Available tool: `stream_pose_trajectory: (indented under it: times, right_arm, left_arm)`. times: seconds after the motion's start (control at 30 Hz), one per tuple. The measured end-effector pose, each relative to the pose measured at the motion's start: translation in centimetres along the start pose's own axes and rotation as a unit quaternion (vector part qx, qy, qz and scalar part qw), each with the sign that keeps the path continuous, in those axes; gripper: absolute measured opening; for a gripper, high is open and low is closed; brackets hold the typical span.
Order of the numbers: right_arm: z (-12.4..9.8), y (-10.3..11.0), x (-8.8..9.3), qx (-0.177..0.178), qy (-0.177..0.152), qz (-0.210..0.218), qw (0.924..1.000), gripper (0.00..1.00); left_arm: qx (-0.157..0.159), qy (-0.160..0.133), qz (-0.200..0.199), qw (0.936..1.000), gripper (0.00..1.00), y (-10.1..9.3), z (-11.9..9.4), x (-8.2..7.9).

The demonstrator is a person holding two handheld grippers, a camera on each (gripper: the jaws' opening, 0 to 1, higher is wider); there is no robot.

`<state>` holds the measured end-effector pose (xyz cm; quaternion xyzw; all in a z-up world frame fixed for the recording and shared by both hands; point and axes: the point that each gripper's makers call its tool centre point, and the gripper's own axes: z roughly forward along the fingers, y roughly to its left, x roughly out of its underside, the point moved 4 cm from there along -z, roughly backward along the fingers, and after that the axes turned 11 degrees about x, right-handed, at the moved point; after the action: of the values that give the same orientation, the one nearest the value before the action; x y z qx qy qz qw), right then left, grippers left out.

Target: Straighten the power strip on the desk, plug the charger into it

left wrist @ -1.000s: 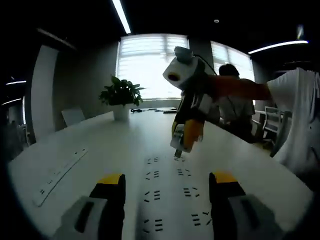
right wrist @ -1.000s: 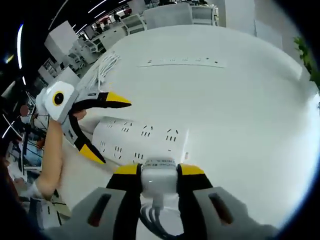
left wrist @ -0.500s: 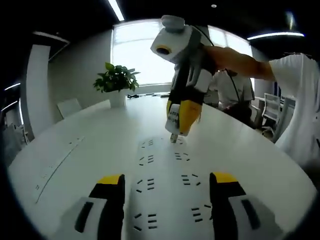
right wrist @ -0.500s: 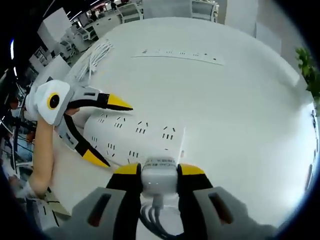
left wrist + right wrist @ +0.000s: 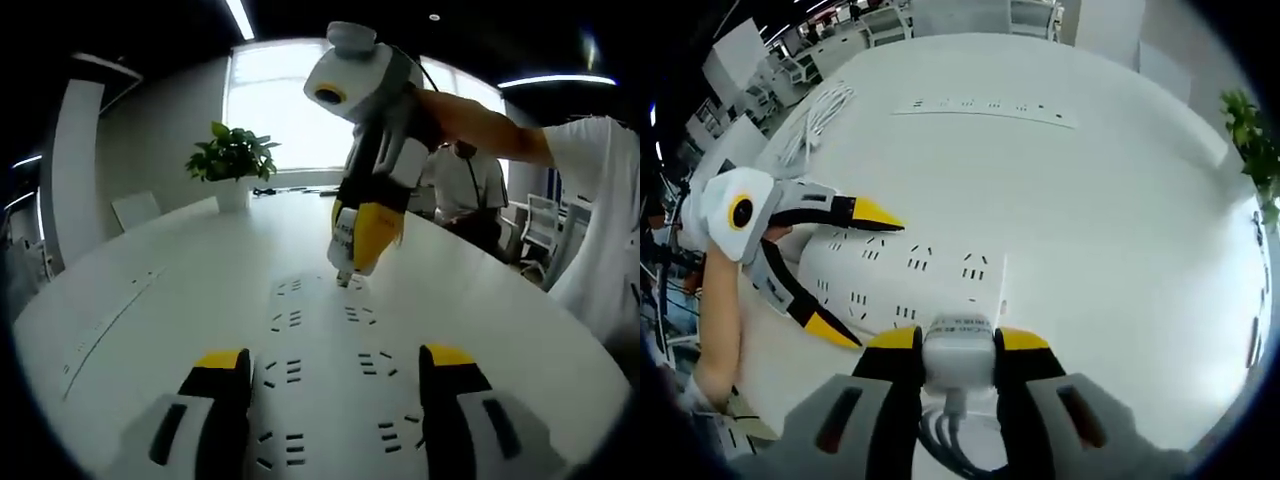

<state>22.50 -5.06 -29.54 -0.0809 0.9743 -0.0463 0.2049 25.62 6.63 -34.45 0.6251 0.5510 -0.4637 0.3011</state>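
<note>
A white power strip [image 5: 322, 372] with two rows of sockets lies flat on the white desk [image 5: 180, 290], running away from me. My left gripper [image 5: 335, 360] is open, its yellow-tipped jaws on either side of the strip's near end. In the right gripper view the left gripper [image 5: 853, 270] straddles the power strip [image 5: 910, 285] from the left. My right gripper [image 5: 960, 340] is shut on a white charger [image 5: 958, 362] with its cable hanging below. The right gripper [image 5: 362, 232] holds the charger's prongs [image 5: 342, 279] just above the strip's far sockets.
A second, long power strip [image 5: 985, 105] lies farther across the desk, with a coil of white cable [image 5: 815, 115] near its end. A potted plant [image 5: 232, 165] stands at the desk's far end. A person [image 5: 468, 195] sits beyond, and office chairs [image 5: 870, 25] surround the desk.
The right gripper has carried the charger from above the strip's middle toward its far end. In the last half second it has barely moved. The left gripper stays open.
</note>
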Motion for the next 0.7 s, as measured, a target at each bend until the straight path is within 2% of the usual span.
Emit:
stream_pose_trajectory:
  times: [0.17, 0.23, 0.27, 0.3, 0.33, 0.7]
  right_arm:
    - [0.0, -0.1, 0.0, 0.005, 0.0, 0.003, 1.0, 0.27]
    - [0.3, -0.3, 0.0, 0.001, 0.003, 0.016, 0.9999, 0.27]
    - [0.6, -0.3, 0.3, 0.0, 0.014, 0.021, 0.9997, 0.27]
    - [0.4, -0.5, -0.2, 0.0, -0.001, 0.017, 0.9999, 0.27]
    - [0.4, -0.3, 0.0, 0.002, 0.005, 0.021, 0.9998, 0.27]
    - [0.4, 0.3, 0.8, 0.015, -0.011, 0.022, 0.9996, 0.26]
  left_arm:
    - [-0.001, 0.003, 0.002, 1.0, 0.71, 0.1, 0.0, 0.0]
    - [-0.001, 0.003, 0.002, 1.0, 0.71, 0.1, 0.0, 0.0]
    - [-0.001, 0.001, 0.002, 1.0, 0.71, 0.2, 0.0, -0.1]
    - [-0.001, -0.001, 0.001, 1.0, 0.71, 0.2, 0.0, -0.1]
    - [-0.001, -0.002, 0.001, 1.0, 0.71, 0.2, 0.0, -0.1]
    - [0.001, -0.017, -0.01, 0.9998, 0.73, 0.2, 0.0, 0.0]
